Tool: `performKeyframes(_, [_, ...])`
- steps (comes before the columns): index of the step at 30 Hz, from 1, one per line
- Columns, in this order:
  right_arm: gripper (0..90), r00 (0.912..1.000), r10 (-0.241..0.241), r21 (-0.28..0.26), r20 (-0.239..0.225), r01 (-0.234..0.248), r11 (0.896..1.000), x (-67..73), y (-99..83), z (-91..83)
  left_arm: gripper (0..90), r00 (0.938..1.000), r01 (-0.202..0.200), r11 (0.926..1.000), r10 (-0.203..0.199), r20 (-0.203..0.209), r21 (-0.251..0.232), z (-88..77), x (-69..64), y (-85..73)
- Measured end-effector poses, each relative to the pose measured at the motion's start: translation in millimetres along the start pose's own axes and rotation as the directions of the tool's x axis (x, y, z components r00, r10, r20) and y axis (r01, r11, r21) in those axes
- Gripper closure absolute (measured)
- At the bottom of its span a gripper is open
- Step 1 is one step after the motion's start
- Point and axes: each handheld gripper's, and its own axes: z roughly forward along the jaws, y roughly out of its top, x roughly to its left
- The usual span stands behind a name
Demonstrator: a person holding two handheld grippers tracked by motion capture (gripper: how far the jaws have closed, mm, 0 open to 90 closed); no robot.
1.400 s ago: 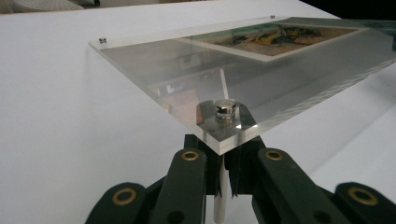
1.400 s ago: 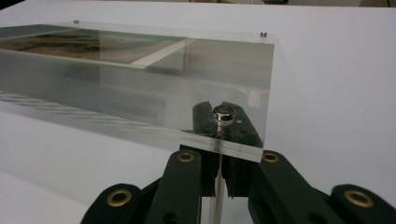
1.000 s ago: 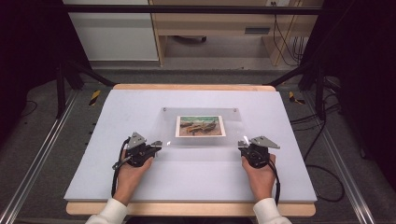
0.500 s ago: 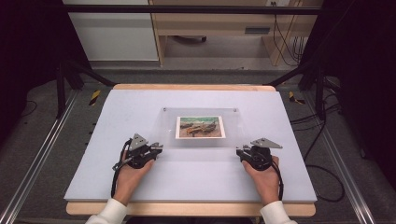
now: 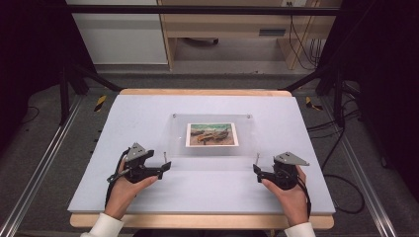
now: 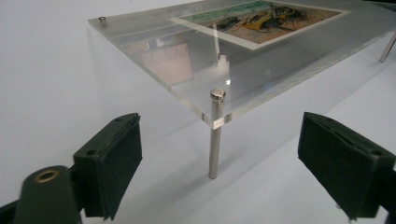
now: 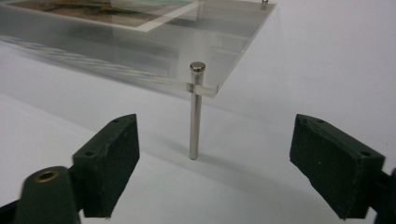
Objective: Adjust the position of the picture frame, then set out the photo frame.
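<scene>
Two grippers, left (image 5: 165,167) and right (image 5: 257,170), fingers just spread wide with nothing between them, each face a near-corner leg of the clear picture stand (image 5: 212,148) mid-desk (image 5: 123,118); next likely pinch those legs.

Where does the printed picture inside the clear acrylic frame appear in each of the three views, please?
High view: printed picture at table centre, between and beyond both grippers.
Left gripper view: top right, under the acrylic.
Right gripper view: top left, cut by the edge.
Shared landmark: the clear acrylic frame on metal pins.
</scene>
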Motion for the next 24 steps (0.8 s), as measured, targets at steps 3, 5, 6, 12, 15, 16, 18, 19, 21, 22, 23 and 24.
performKeyframes(3, [11.3,1.0000,0.004,-0.008,-0.007,-0.004,1.000,1.2,0.5,-0.9,8.7,1.0000,-0.007,0.9999,0.007,-0.003,-0.012,-4.1,-0.2,0.6])
performKeyframes(5, [9.2,0.9998,-0.013,-0.012,-0.018,0.012,1.000,2.7,0.8,-1.7,7.9,1.0000,0.002,0.9994,-0.002,0.006,-0.035,-9.5,1.0,1.2])
performKeyframes(6, [9.0,0.9997,-0.008,-0.016,-0.023,0.008,1.000,3.6,1.0,-2.3,7.9,1.0000,0.005,0.9991,-0.005,0.006,-0.042,-12.0,2.2,1.1])
performKeyframes(12, [9.0,0.9996,-0.024,-0.049,-0.013,0.023,0.999,4.2,4.3,-7.0,7.9,0.9994,0.029,0.9972,-0.028,0.021,-0.068,-19.1,3.6,0.9])
performKeyframes(15, [9.5,0.9997,-0.019,-0.053,-0.012,0.018,0.998,2.9,5.2,-7.5,8.2,0.9988,0.043,0.9955,-0.041,0.026,-0.084,-22.0,0.7,3.8])
performKeyframes(16, [9.8,0.9998,-0.018,-0.051,-0.009,0.017,0.999,3.0,6.5,-7.7,8.2,0.9990,0.039,0.9949,-0.036,0.027,-0.093,-24.7,-2.4,8.2])
performKeyframes(18, [11.7,0.9995,-0.030,-0.063,-0.009,0.029,0.998,2.4,20.3,-9.5,9.5,0.9995,0.026,0.9962,-0.025,0.020,-0.083,-25.7,-4.6,15.2])
performKeyframes(19, [12.6,0.9993,-0.035,-0.070,-0.008,0.035,0.997,2.0,25.9,-9.9,9.7,0.9996,0.023,0.9964,-0.021,0.019,-0.082,-25.5,-4.2,19.3])
performKeyframes(21, [13.8,0.9988,-0.049,-0.073,-0.007,0.048,0.996,1.9,36.0,-10.3,10.2,0.9989,0.042,0.9959,-0.041,0.024,-0.080,-23.5,-0.8,26.6])
performKeyframes(22, [14.2,0.9986,-0.051,-0.067,-0.012,0.050,0.997,2.1,40.4,-9.9,10.2,0.9979,0.060,0.9965,-0.058,0.027,-0.058,-19.7,3.4,32.6])
performKeyframes(23, [14.2,0.9986,-0.051,-0.067,-0.012,0.050,0.997,2.1,40.4,-9.9,10.3,0.9979,0.060,0.9965,-0.058,0.027,-0.058,-19.7,3.4,32.6])
performKeyframes(24, [14.9,0.9972,-0.074,-0.048,-0.014,0.073,0.996,1.6,48.3,-7.0,10.7,0.9983,0.054,0.9976,-0.053,0.026,-0.043,-15.0,6.9,39.9])
